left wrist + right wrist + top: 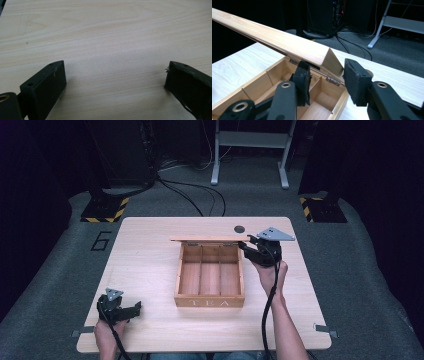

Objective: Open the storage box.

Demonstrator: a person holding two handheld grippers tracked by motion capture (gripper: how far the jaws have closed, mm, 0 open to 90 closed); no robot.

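High view: right claw [248, 246], jaws spread around the raised lid [207, 239] at the tea box [210, 301] back-right corner, seemingly mid-opening; left claw [131, 309] open, empty.

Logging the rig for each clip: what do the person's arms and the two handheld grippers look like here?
Both forearms are bare, no sleeves or gloves. The left gripper and right gripper are black, each topped by a grey three-cornered plate with small holes and trailing a black cable along the forearm. The jaws are blocky and black; the right gripper's fingers carry dark foam-like pads, with brass-coloured pivot rings at their bases.
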